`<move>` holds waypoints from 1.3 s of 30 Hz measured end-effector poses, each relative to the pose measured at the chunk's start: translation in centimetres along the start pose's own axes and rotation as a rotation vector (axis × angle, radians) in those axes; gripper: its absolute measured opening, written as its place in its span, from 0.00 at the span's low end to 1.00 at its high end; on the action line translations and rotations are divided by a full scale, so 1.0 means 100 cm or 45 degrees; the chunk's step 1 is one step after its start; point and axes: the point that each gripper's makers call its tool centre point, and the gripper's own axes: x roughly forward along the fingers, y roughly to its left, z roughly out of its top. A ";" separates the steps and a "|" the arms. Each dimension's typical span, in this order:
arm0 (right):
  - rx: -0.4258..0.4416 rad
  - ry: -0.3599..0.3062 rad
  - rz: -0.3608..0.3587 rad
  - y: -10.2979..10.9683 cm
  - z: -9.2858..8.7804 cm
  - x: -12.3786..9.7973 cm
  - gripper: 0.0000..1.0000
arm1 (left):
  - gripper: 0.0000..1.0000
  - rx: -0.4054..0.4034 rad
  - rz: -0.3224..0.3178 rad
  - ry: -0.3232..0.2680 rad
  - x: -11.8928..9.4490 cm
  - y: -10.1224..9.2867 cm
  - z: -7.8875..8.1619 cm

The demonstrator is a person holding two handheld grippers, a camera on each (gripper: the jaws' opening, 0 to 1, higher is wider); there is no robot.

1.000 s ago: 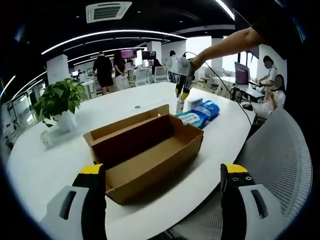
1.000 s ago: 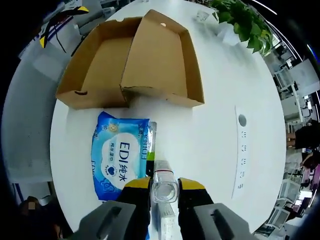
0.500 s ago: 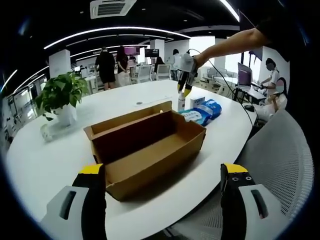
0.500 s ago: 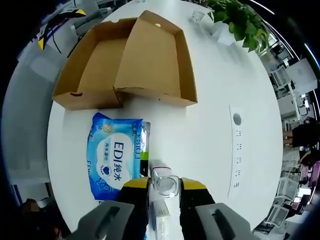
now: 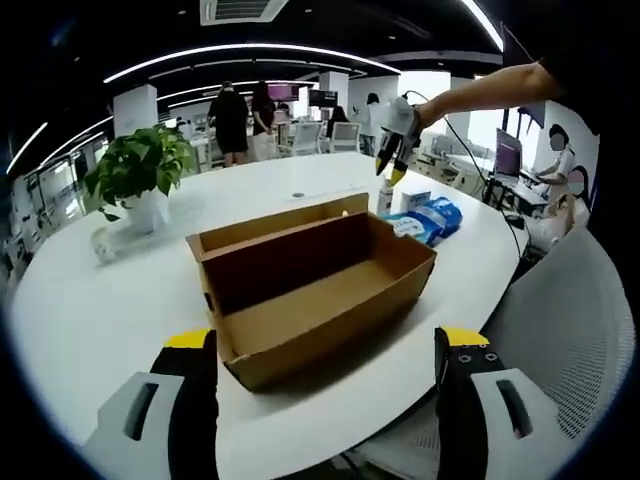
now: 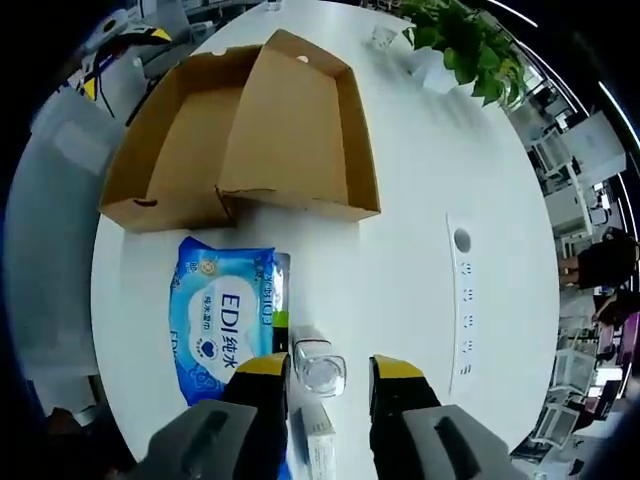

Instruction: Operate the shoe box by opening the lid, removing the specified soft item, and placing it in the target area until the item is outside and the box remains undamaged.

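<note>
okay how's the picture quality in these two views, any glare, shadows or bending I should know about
Left gripper view: fisheye bends the ceiling light strips into arcs and curves the white table; the open cardboard box is sharp, with a shaded interior and a soft shadow at its near side. Right gripper view: even overhead light, table nearly blown out to white, wet wipes pack print legible, edges stretched toward the rim.

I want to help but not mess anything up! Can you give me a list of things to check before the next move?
1. Brown cardboard shoe box open, lid folded back: ok.
2. Box undamaged: cannot tell; a small torn-looking edge shows at its corner.
3. Blue soft wipes pack outside the box on the white round table: ok.
4. Right gripper open around the small clear bottle, fingers apart from it: ok.
5. Left gripper open, holding nothing: ok.
6. Box empty inside: ok.
</note>
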 end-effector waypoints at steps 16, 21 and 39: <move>0.206 -0.138 -0.008 -0.005 0.022 -0.012 0.35 | 0.81 -0.110 0.077 0.068 0.012 0.027 -0.011; 0.313 -0.179 -0.012 -0.010 0.029 -0.010 0.35 | 0.70 -0.189 0.117 0.091 0.016 0.036 -0.016; 0.721 -0.353 -0.033 -0.012 0.068 0.001 0.30 | 0.36 -0.441 0.294 0.095 0.017 0.070 -0.021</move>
